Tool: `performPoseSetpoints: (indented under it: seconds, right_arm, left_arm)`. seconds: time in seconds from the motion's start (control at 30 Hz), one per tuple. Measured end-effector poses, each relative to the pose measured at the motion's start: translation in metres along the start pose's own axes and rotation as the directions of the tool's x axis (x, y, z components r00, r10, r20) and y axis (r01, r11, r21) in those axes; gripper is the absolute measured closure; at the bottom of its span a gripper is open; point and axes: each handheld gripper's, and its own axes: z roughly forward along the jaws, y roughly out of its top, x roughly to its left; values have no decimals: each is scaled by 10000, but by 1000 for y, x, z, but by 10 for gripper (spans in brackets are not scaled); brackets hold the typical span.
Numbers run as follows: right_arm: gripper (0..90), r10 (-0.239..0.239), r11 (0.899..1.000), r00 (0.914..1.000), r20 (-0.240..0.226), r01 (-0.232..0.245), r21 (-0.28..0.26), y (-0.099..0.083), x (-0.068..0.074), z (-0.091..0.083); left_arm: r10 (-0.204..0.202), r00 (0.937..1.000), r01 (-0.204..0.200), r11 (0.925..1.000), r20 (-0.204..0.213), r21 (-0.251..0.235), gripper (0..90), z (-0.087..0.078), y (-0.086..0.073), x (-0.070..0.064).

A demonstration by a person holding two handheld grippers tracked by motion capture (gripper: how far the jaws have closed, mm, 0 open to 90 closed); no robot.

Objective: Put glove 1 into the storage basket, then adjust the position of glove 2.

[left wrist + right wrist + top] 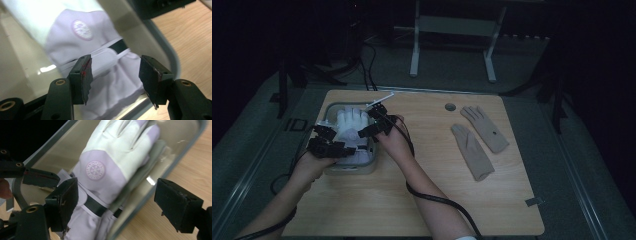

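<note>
One wooden table [422,200] takes up the middle of the high view, its near half bare boards with plenty of room, its left side busy. One shallow grey tray [330,167] sits hard by the table's left edge, its outer wall almost at the drop, so there is little room on that flank. One white and lilac glove [349,125] lies flat in the tray, fingers pointing to the far side, cuff toward the person. Two beige gloves [479,137] lie side by side well apart from the tray on the right half, near the right edge but not over it. One small grey round cap [450,107] sits in the tabletop just beyond them.

Two grippers work over the tray. The left gripper [329,145] hangs over the tray's near left corner, the right gripper [379,122] over its right rim.

The left gripper view shows what the high view cannot: the jaws of the left gripper [115,75] stand well apart with nothing between them, straddling the glove's [82,37] cuff strap, not touching it as far as I can tell. The right gripper view shows the right gripper [115,202] with its jaws spread wide and empty, one over the cuff, the other out over bare wood past the tray rim [160,180]. It also shows the round badge on the back of the glove [110,162] and a black band at the wrist.
</note>
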Motion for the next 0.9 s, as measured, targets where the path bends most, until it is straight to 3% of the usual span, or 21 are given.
performPoseSetpoints:
  seconds: [0.23,0.5,0.57,0.67,0.7,0.77,0.8,0.87,0.9]
  right_arm:
    - [182,-374,9988,9993,90,377,-298,-12,-12,-20]
    - [145,-538,9974,9977,420,557,-464,-31,-37,-49]
    - [145,-599,9969,9970,494,623,-477,-34,-40,-52]
    - [141,-611,9971,9962,617,637,-410,-41,-49,-61]
    - [139,-639,9970,9958,651,665,-392,-47,-55,-68]
    - [139,-677,9967,9954,679,706,-412,-49,-57,-72]
    - [139,-762,9961,9929,908,798,-366,-56,-63,-80]
    - [138,-650,9970,9935,931,686,-362,-62,-69,-86]
    - [138,-650,9970,9935,931,686,-362,-62,-69,-86]
  left_arm:
    - [320,9994,-316,9992,137,-244,449,2,4,-17]
    - [748,9961,-709,9943,467,-796,457,8,8,-41]
    - [1042,9935,-1001,9914,462,-845,457,11,8,-49]
    - [1175,9915,-1125,9899,556,-858,457,15,8,-59]
    - [1276,9887,-1207,9888,785,-879,457,18,8,-65]
    - [1338,9876,-1263,9879,827,-900,456,19,8,-69]
    - [1448,9853,-1365,9864,908,-917,456,21,8,-73]
    - [1685,9791,-1594,9836,1141,-849,456,28,6,-82]
    - [1685,9791,-1594,9836,1141,-849,456,28,6,-82]
